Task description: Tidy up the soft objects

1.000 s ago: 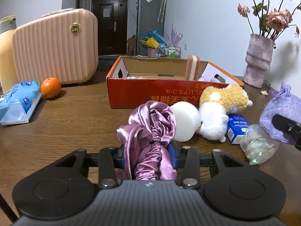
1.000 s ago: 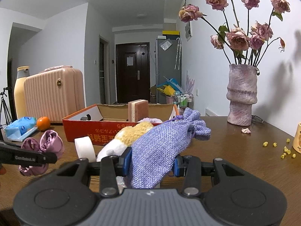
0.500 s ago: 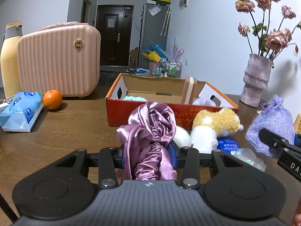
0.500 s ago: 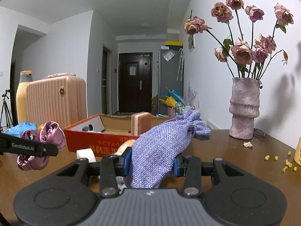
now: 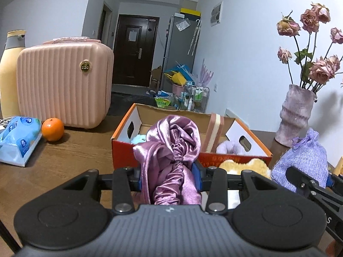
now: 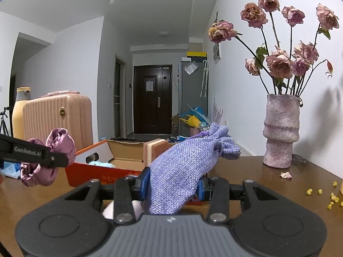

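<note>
Left claw is clamped on the satin cap, blue pads pressed into both sides of the bunched pink fabric, which bulges up and forward out of the jaws and hangs clear of the table. Right claw is pinching the purple pouch low on its body, so the tied neck sticks up and to the right past the fingertips, and it too is off the wood. In the left view the pouch shows at the right edge, level with the cap. Just beyond the left claw, down on the table, a bit of a yellow plush toy peeks over the gripper bar. Past it sits the orange box, open at the top, straight ahead of both claws, with a sponge standing upright inside, something pale blue at its left end and a lilac fluffy thing at its right. Left of the box lie a tissue pack and an orange, with a pink case behind them. Far right, a vase of dried roses stands against the wall.
</note>
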`<state>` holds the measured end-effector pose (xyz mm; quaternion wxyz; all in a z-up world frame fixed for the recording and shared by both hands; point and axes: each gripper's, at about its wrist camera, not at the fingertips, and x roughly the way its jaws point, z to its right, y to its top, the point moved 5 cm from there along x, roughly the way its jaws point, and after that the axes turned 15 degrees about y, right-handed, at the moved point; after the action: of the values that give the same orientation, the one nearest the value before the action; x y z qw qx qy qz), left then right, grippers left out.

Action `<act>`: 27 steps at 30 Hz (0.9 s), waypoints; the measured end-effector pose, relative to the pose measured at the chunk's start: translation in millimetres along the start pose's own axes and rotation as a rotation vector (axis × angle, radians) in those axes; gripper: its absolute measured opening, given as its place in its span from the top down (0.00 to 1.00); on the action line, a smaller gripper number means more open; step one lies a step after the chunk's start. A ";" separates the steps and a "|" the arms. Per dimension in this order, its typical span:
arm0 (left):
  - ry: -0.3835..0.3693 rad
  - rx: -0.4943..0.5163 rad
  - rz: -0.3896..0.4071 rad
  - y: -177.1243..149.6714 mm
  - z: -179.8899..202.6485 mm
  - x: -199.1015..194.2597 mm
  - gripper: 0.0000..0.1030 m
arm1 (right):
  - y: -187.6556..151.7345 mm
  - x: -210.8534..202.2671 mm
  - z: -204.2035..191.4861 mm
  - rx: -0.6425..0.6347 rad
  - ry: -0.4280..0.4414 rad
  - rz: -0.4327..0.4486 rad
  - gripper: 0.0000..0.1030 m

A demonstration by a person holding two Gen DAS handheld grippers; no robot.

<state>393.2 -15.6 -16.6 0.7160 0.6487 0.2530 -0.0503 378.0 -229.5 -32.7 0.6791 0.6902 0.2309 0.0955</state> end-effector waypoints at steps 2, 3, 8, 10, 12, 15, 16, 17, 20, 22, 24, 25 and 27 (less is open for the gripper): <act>0.001 -0.005 0.003 3.3 2.3 4.1 0.60 | 1.9 4.4 1.8 -0.004 0.002 0.002 0.61; 0.002 -0.007 0.005 4.8 3.1 6.1 0.60 | 3.0 7.3 2.7 -0.007 0.003 0.003 0.61; 0.005 -0.013 0.016 11.8 8.3 16.8 0.60 | 7.2 22.5 7.6 -0.010 0.004 0.004 0.61; 0.006 -0.009 0.019 13.7 11.3 22.0 0.60 | 9.1 28.7 10.8 -0.007 0.008 0.003 0.61; 0.006 -0.008 0.019 15.1 13.5 26.9 0.60 | 11.3 34.4 13.6 -0.008 0.009 0.004 0.61; 0.005 -0.010 0.019 18.7 15.9 35.2 0.60 | 14.6 42.1 18.6 -0.007 0.011 0.008 0.61; 0.005 -0.010 0.019 18.9 16.1 35.4 0.60 | 15.9 44.7 20.6 -0.005 0.011 0.010 0.61; 0.005 -0.010 0.020 20.3 17.2 38.2 0.60 | 17.1 47.5 22.5 -0.003 0.013 0.012 0.61; 0.006 -0.008 0.023 25.3 21.5 47.9 0.60 | 20.9 56.0 28.4 0.002 0.019 0.014 0.61; 0.005 -0.005 0.023 27.9 23.9 54.3 0.60 | 23.2 62.0 32.0 0.000 0.022 0.014 0.61; 0.008 -0.002 0.025 30.1 25.9 59.9 0.60 | 24.8 67.9 34.9 -0.001 0.026 0.011 0.61; 0.009 -0.002 0.025 31.4 26.8 63.4 0.60 | 25.3 71.0 36.3 -0.002 0.029 0.009 0.61; 0.010 -0.001 0.025 33.5 28.3 69.3 0.60 | 26.9 77.4 38.9 -0.006 0.032 0.007 0.61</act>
<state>475.1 -19.7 -15.1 0.7158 0.6515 0.2484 -0.0382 468.2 -228.7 -22.6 0.6769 0.6874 0.2391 0.1097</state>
